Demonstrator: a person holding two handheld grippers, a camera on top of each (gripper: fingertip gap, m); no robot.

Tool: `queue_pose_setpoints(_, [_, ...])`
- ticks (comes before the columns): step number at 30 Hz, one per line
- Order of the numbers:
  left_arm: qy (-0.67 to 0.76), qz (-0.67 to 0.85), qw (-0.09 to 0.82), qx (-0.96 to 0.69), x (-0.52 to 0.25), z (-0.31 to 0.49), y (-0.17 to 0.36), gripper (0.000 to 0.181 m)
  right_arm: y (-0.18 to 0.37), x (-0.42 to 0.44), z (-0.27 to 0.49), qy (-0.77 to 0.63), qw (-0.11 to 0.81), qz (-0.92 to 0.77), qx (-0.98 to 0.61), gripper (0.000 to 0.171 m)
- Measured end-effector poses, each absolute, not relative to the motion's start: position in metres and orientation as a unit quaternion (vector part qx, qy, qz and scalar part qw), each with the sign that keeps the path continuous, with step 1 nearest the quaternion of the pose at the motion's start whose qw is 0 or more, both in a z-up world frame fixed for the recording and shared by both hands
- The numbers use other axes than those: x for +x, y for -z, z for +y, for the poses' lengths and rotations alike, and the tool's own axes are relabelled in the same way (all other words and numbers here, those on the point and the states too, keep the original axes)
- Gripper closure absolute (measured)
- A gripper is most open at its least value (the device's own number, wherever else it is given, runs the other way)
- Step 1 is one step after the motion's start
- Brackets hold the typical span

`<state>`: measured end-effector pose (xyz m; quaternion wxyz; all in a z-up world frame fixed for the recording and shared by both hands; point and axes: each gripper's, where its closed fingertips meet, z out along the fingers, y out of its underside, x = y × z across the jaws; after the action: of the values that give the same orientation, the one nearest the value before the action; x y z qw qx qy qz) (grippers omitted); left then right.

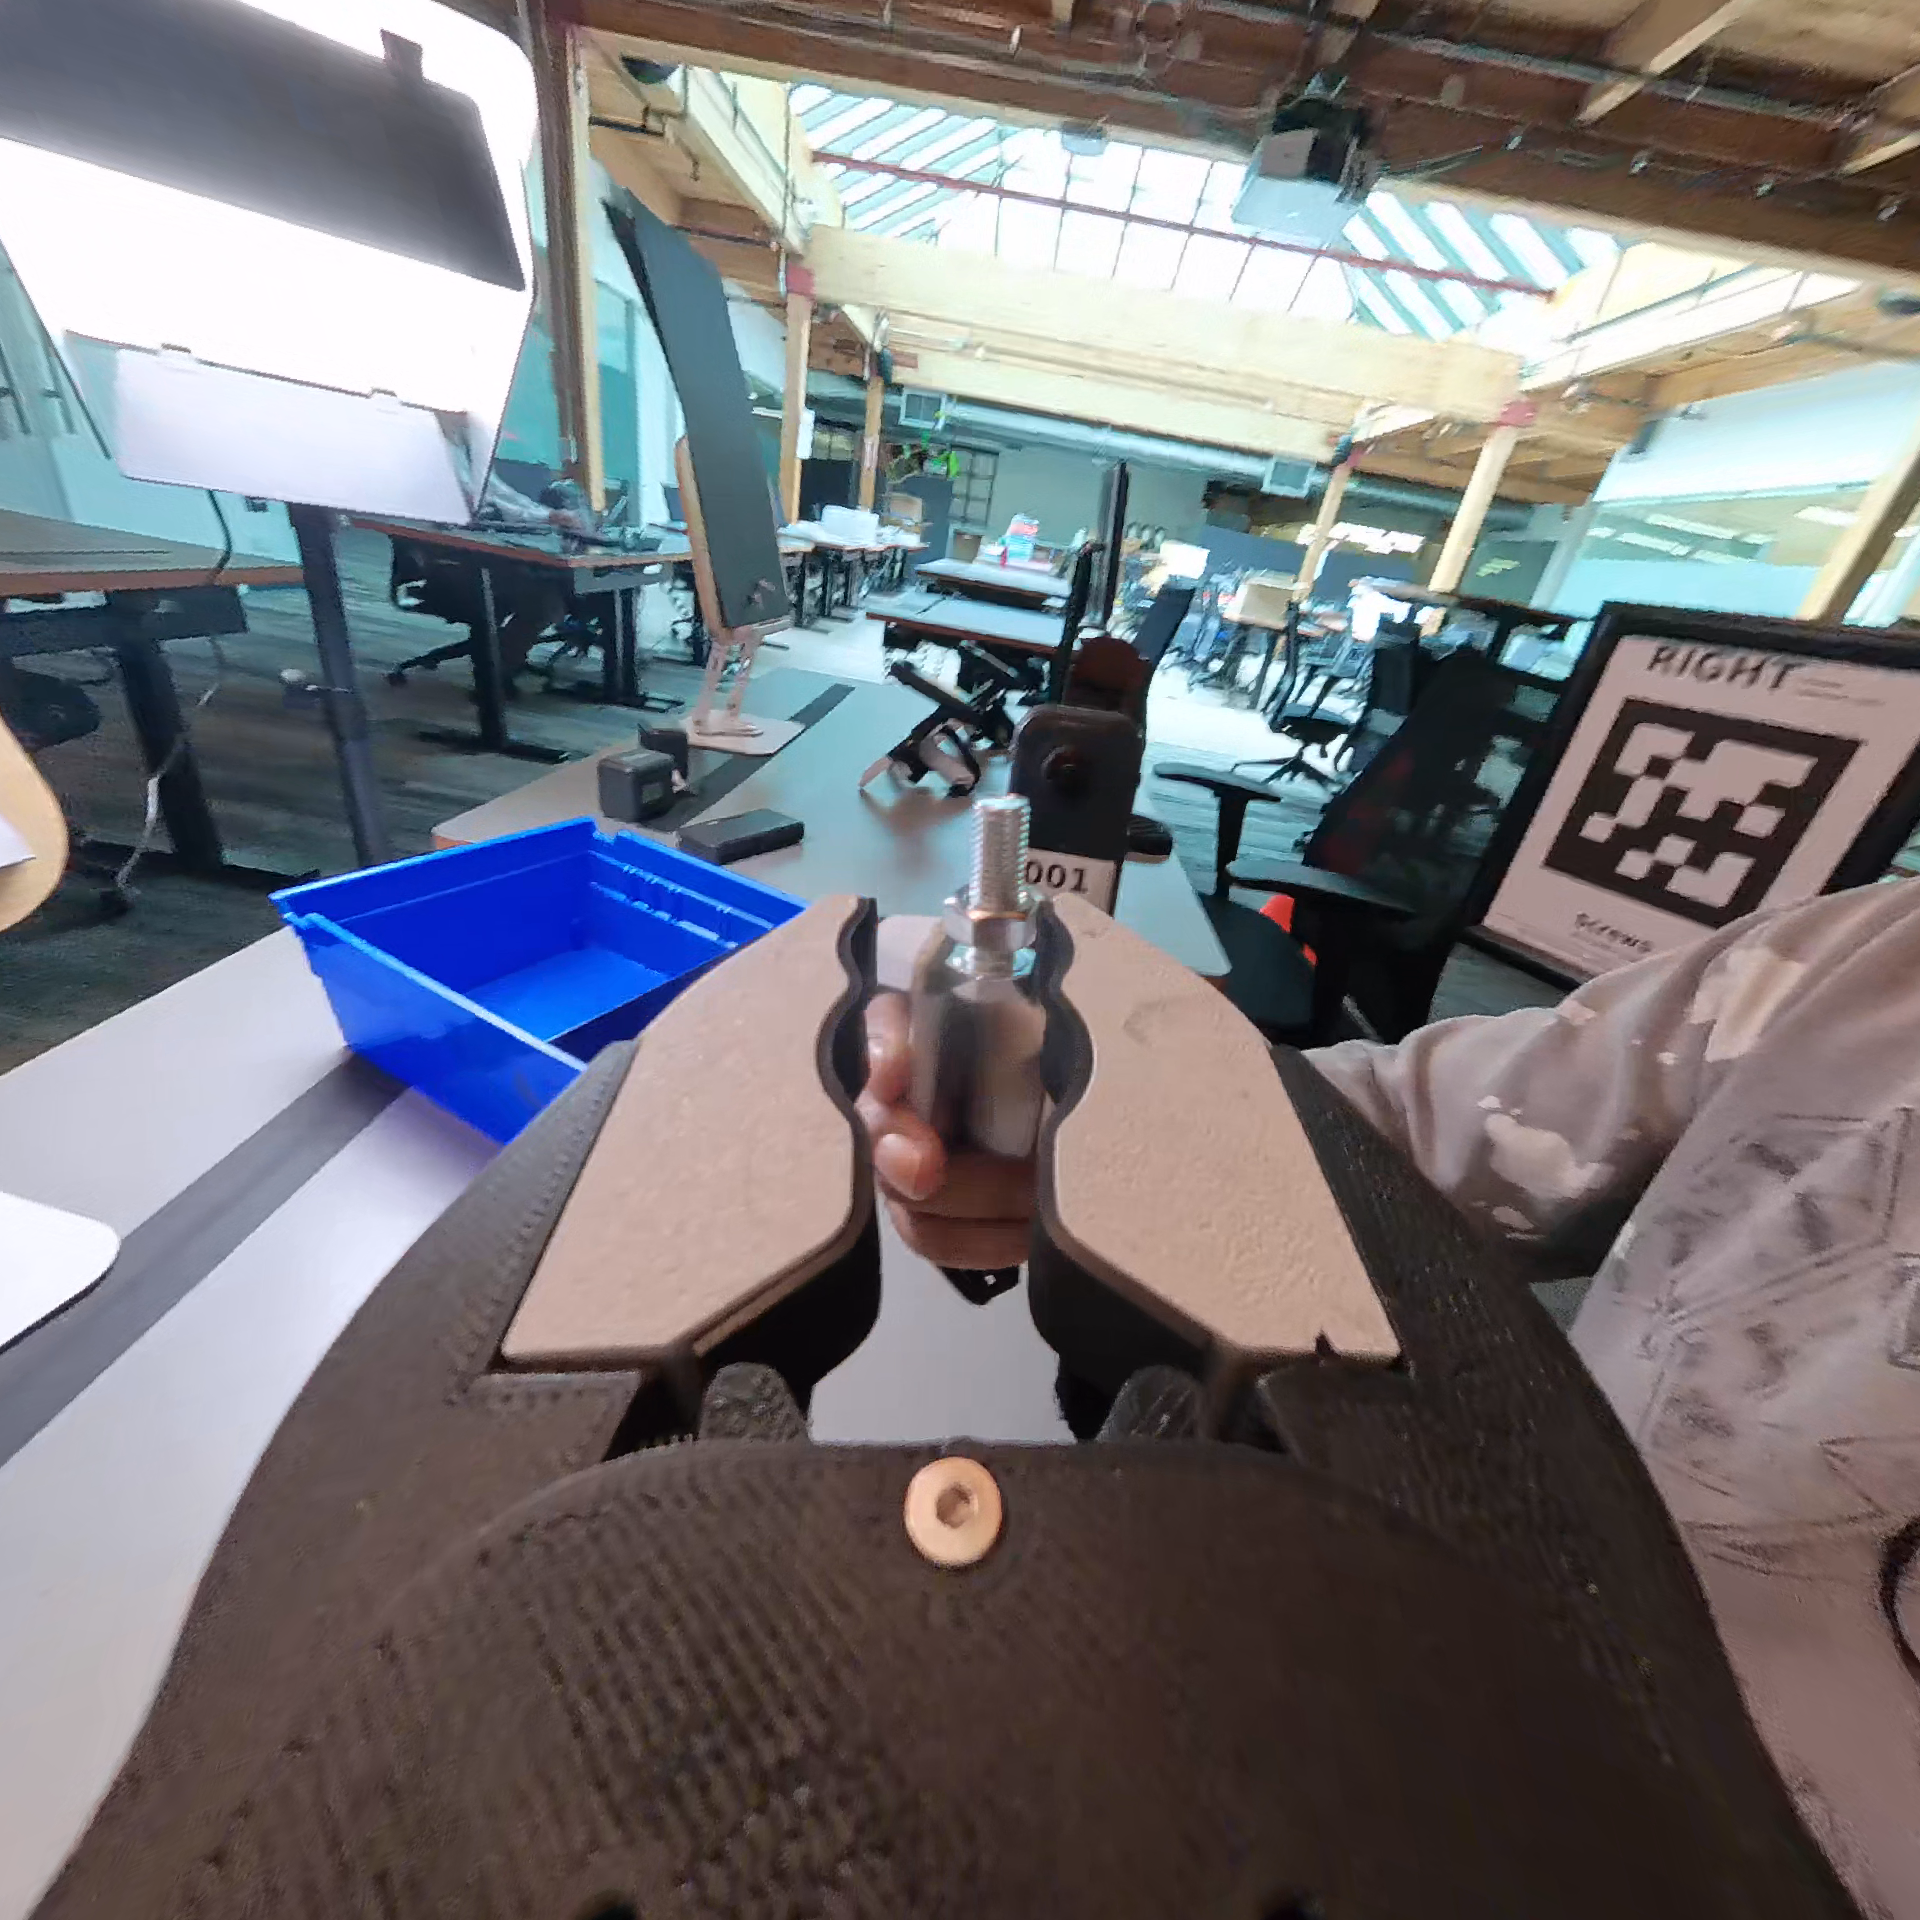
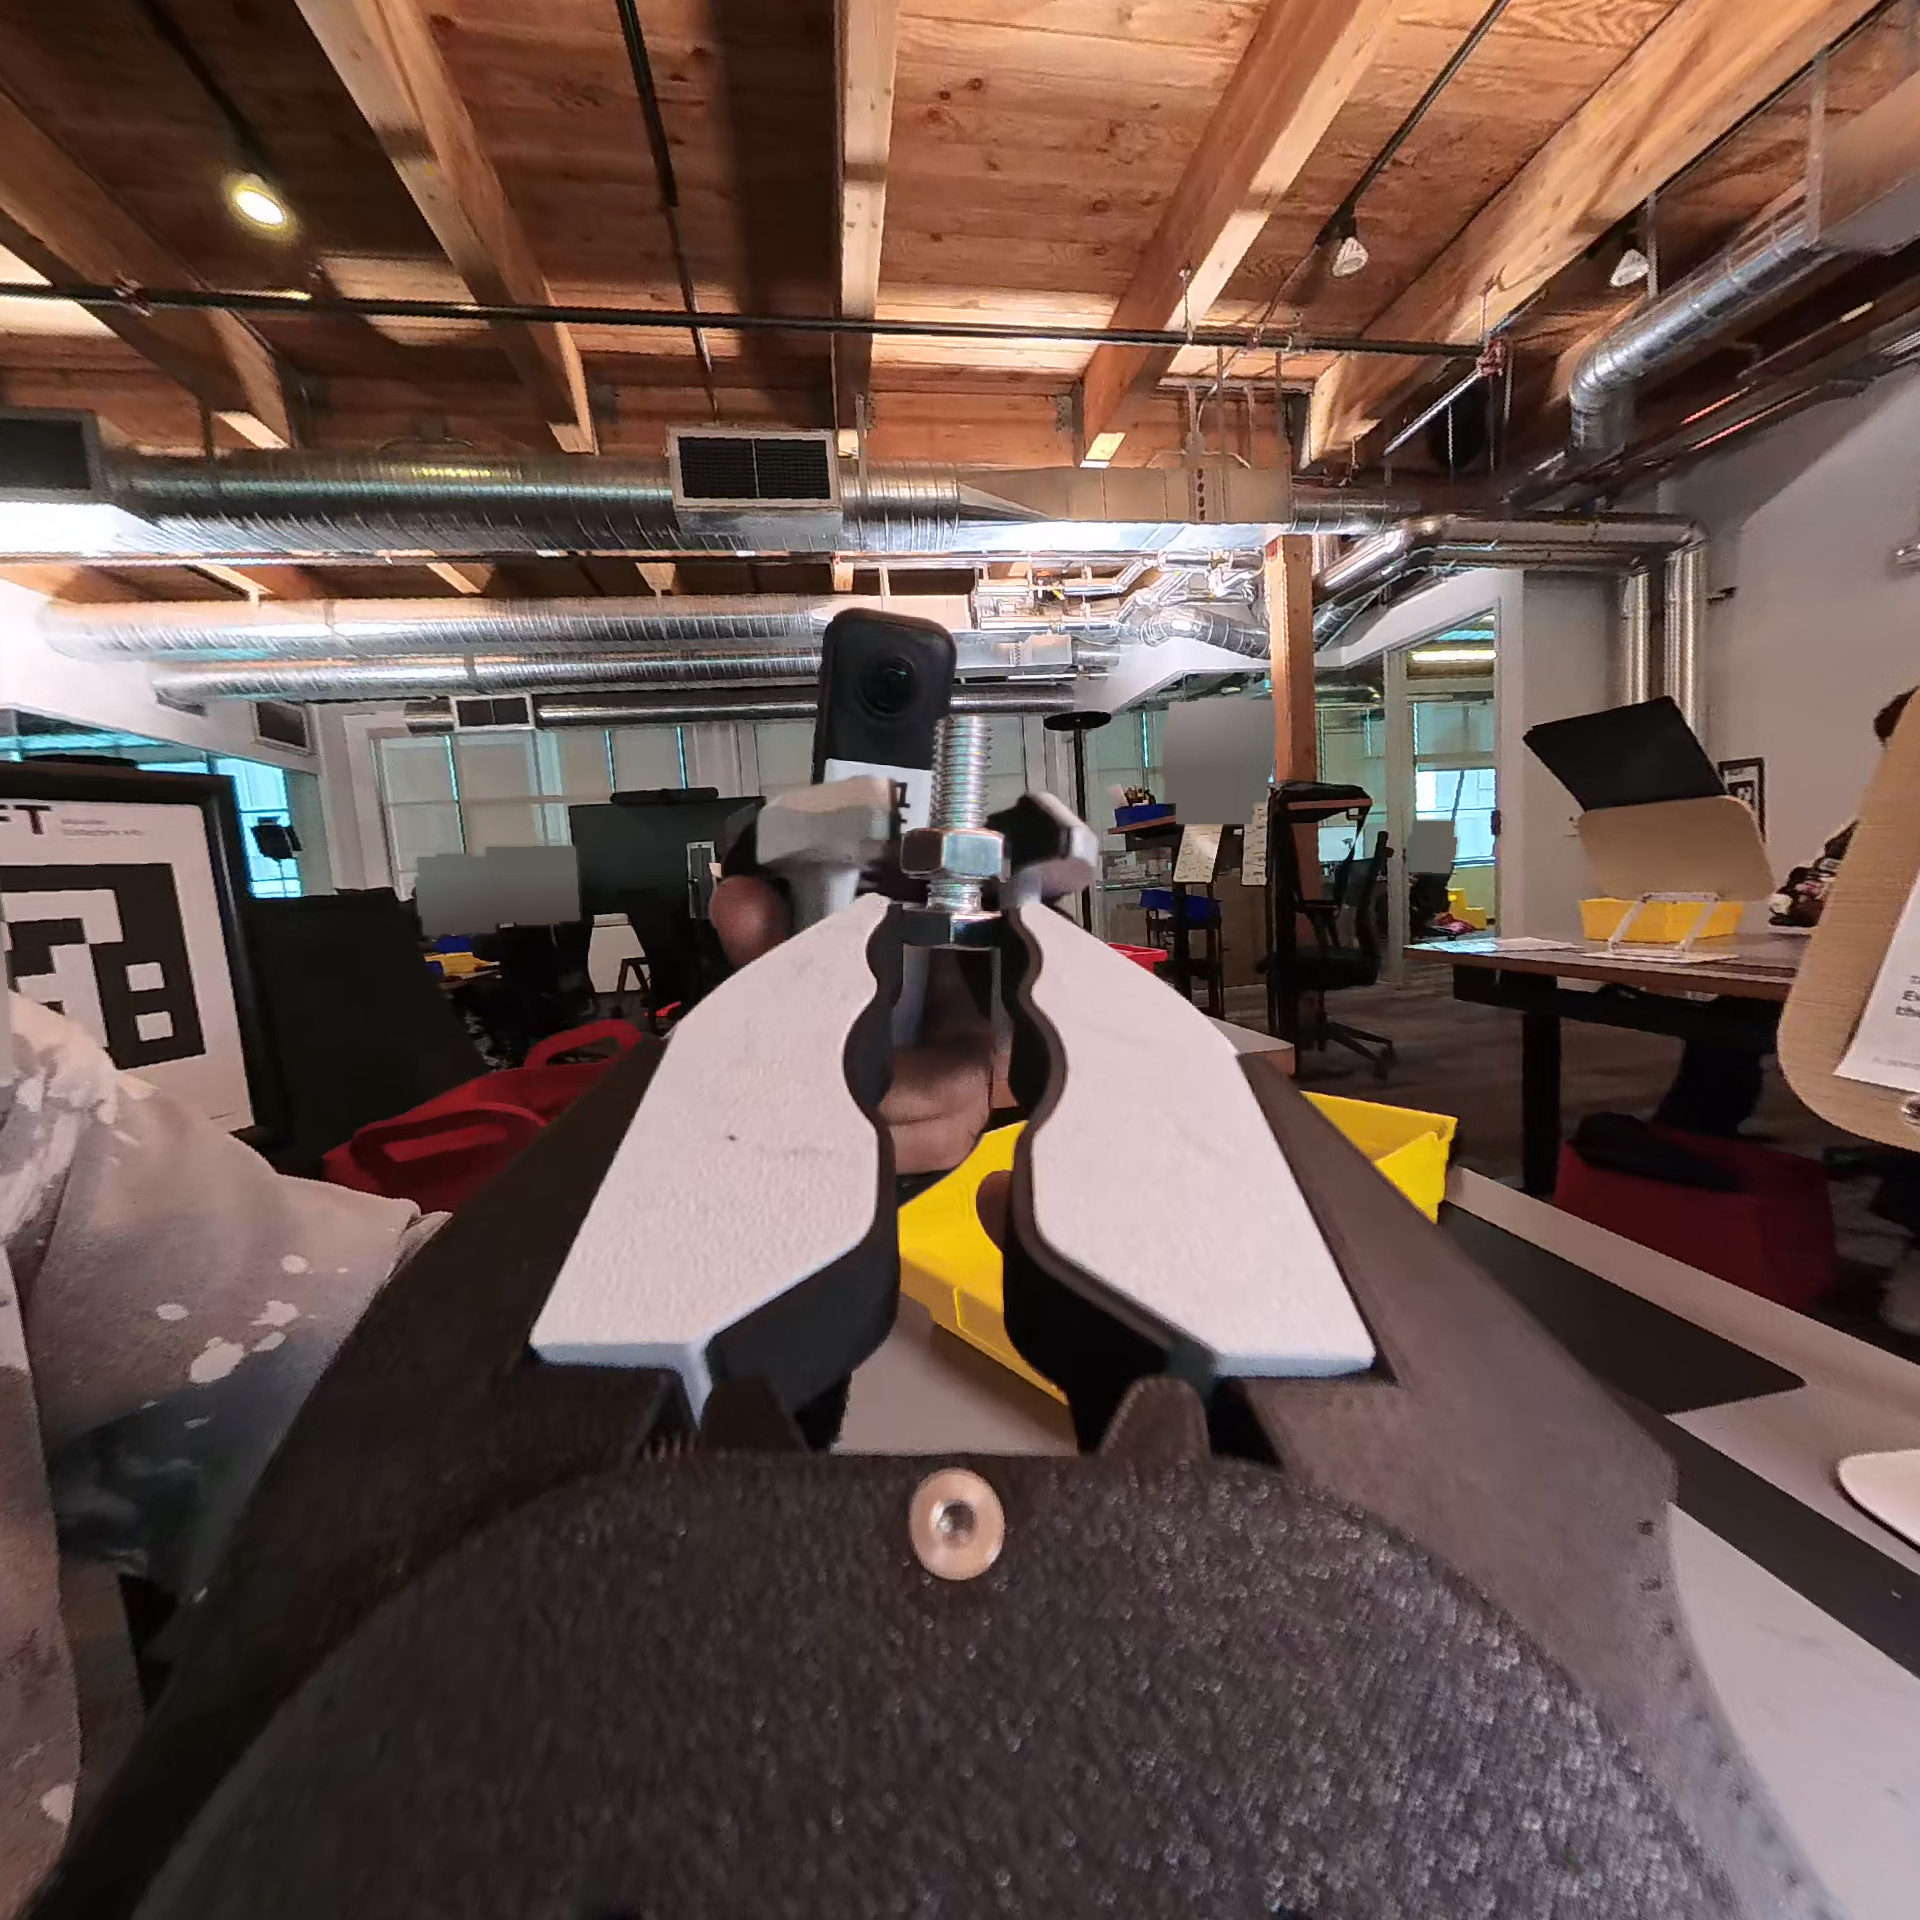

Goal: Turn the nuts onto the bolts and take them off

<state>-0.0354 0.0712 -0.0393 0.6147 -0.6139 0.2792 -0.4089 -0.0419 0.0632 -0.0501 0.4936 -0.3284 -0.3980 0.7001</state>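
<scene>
The left gripper has its jaws closed on the nut sitting low on the bolt, whose threaded end points upward. Below the nut hangs a stout hexagonal metal body, apparently the bolt's lower part, running down between the jaws. The right gripper comes in from the opposite side and its jaws are clamped on the assembly just under a second hex nut — what exactly they pinch is partly hidden, but it looks like the lower nut or collar. Holding the piece from two sides like this likely lets one gripper steady the bolt while the other twists the nut along the thread.

Everything is held in the air, above the worktop rather than on it, so there is room to turn freely. A blue bin stands on the worktop off to the left, and a yellow bin lies beneath the right gripper — probably for finished and waiting parts. A person's sleeve reaches in from the right.
</scene>
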Motion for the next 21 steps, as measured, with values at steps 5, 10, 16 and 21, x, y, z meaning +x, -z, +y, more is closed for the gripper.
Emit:
queue_pose_setpoints(5, [0.304, 0.239, 0.634, -0.67, -0.063, 0.098, 0.057, 0.168, 0.045, -0.036, 0.06, -0.714, 0.484, -0.398, -0.31, 0.154])
queue_pose_setpoints(10, [0.354, 0.258, 0.627, -0.644, -0.052, 0.086, 0.049, 0.158, 0.048, -0.039, 0.063, -0.706, 0.49, -0.398, -0.321, 0.153])
queue_pose_setpoints(16, [0.378, 0.269, 0.621, -0.632, -0.041, 0.079, 0.046, 0.162, 0.049, -0.04, 0.064, -0.701, 0.494, -0.396, -0.329, 0.153])
queue_pose_setpoints(21, [0.324, 0.241, 0.63, -0.663, -0.059, 0.094, 0.054, 0.166, 0.047, -0.038, 0.056, -0.701, 0.491, -0.414, -0.311, 0.153])
